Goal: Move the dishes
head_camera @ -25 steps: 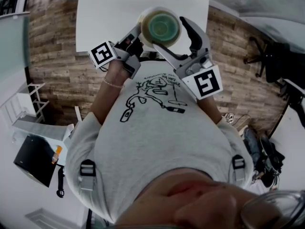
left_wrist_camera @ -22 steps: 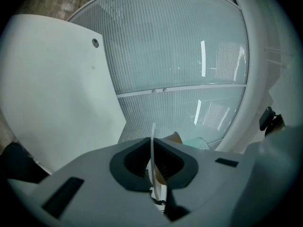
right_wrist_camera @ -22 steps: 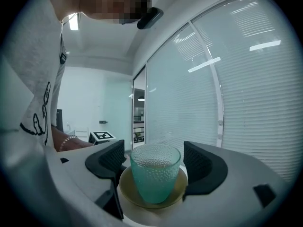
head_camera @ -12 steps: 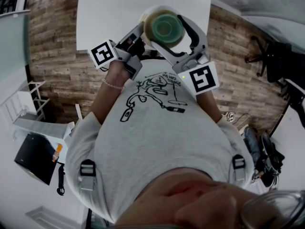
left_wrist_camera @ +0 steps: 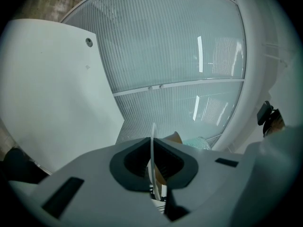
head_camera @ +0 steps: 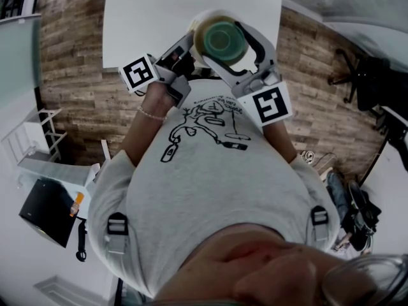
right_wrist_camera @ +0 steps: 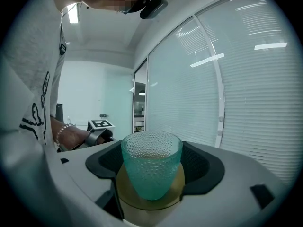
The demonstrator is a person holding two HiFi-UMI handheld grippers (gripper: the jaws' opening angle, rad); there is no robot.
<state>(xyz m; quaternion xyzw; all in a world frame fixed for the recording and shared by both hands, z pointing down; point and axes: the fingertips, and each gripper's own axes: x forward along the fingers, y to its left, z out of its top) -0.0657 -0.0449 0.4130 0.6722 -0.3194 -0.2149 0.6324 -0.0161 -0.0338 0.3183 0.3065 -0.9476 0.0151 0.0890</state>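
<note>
left tool (left_wrist_camera: pixel 152 173) nips the plate (right_wrist_camera: pixel 130 195) — right tool (right_wrist_camera: pixel 152 162) clamps it too, green glass (right_wrist_camera: pixel 151 150) standing on it.

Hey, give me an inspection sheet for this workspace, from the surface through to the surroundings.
Surface: white table, only partly in view.
Job's things: green glass upright on a tan plate, carried between the grippers.
Clutter: black case and bags on the floor.
Grippers: left gripper shut on the plate's rim; right gripper spread wide, apparently closed on the plate, with the glass between its jaws.
Cables: nothing seen.
Surroundings: wood-look floor, ribbed glass wall, office chair.
</note>
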